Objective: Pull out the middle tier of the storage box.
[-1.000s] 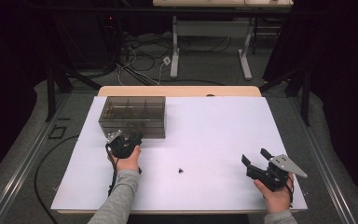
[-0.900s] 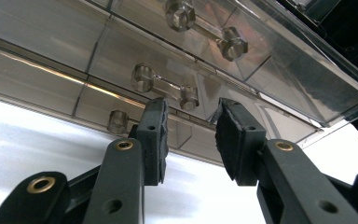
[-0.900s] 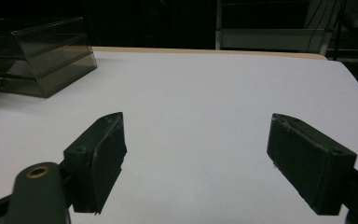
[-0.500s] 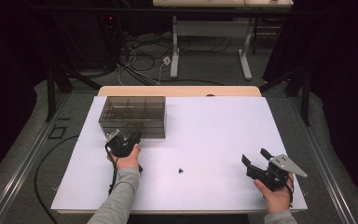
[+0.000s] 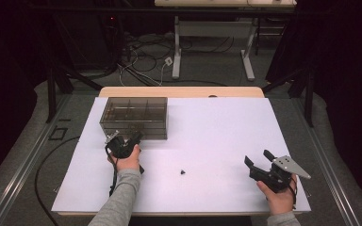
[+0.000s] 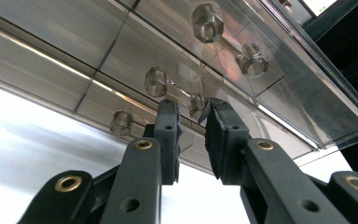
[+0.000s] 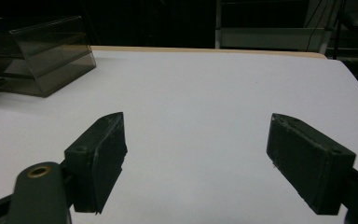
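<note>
Drawer handle (image 6: 176, 88): clear bar on two clear knobs, on the front of the smoky drawer box (image 5: 134, 112), far-left part of the white surface (image 5: 226, 136). Long axis of the bar runs crosswise to the left gripper (image 6: 192, 122), slanting from lower left to upper right in the left gripper view. Fingers (image 6: 168, 135) narrow, a slim gap between them, tips right at the bar's right-hand knob; cannot tell if they touch it. Handle lies straight ahead of the tips, slightly above.

Left gripper (image 5: 122, 145) just beside the box front. Right gripper (image 5: 264, 170) well apart at near right, fingers (image 7: 100, 156) wide, holding nothing. Small dark object (image 5: 182, 172) lies between the hands.

Judgement: left hand takes the handle; pull runs toward the person.
</note>
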